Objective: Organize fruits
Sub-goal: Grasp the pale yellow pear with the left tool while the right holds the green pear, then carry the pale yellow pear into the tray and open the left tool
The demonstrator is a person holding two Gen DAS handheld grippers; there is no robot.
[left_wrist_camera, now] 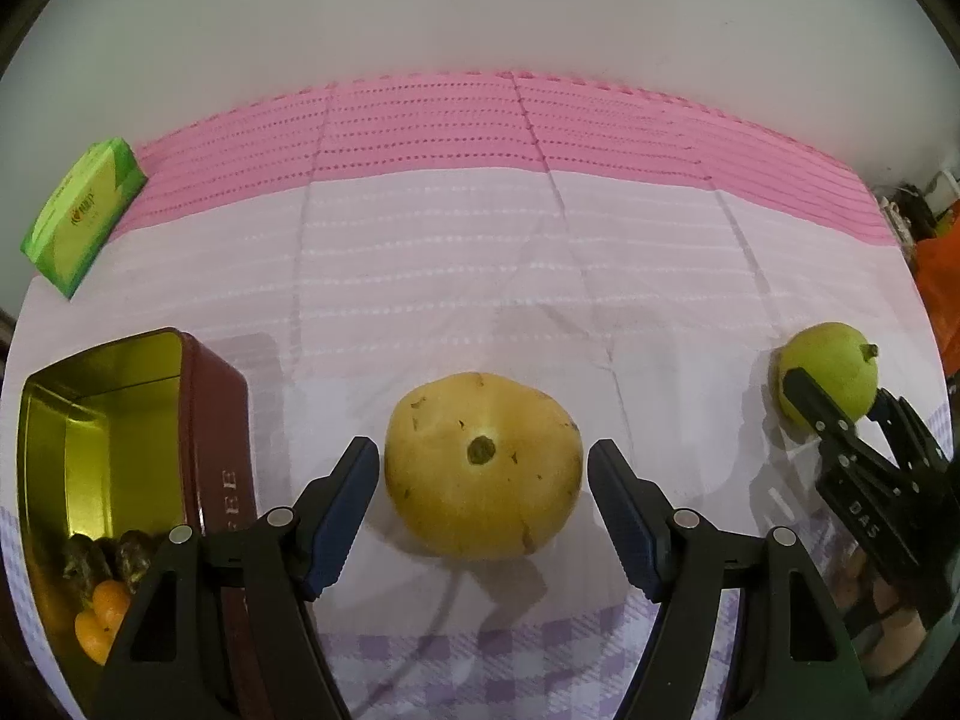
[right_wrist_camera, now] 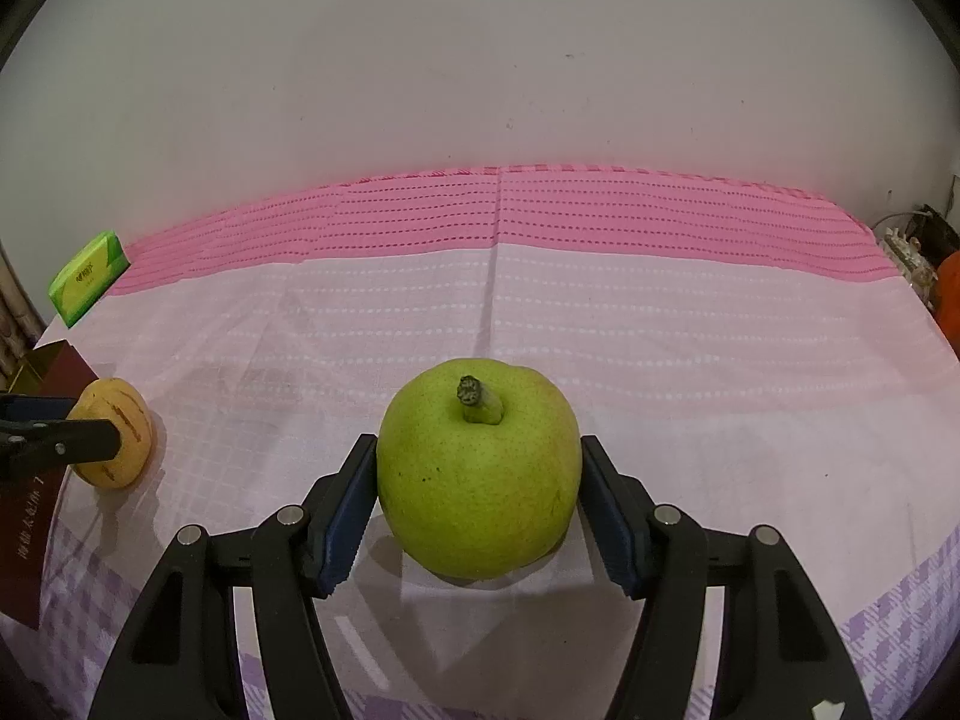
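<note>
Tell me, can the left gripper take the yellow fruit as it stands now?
Probably yes. The left gripper already has its jaws on either side of the yellow fruit, a small gap on each side, nothing between. The tin stands to the left, clear of the jaws.

The left wrist view looks steeply down along the left gripper (left_wrist_camera: 483,516), close over a yellow fruit (left_wrist_camera: 483,468) lying between its fingers; a red tin (left_wrist_camera: 216,420) lies to its left and the right gripper (left_wrist_camera: 840,414) shows at its far right. The right wrist view looks down less steeply along the right gripper (right_wrist_camera: 479,504), close on a green pear (right_wrist_camera: 479,474) between its fingers. Both face the white wall (right_wrist_camera: 480,90) past the pink cloth (right_wrist_camera: 600,312) and share the cloth, both fruits and a green box (right_wrist_camera: 87,285) far off to the left.
</note>
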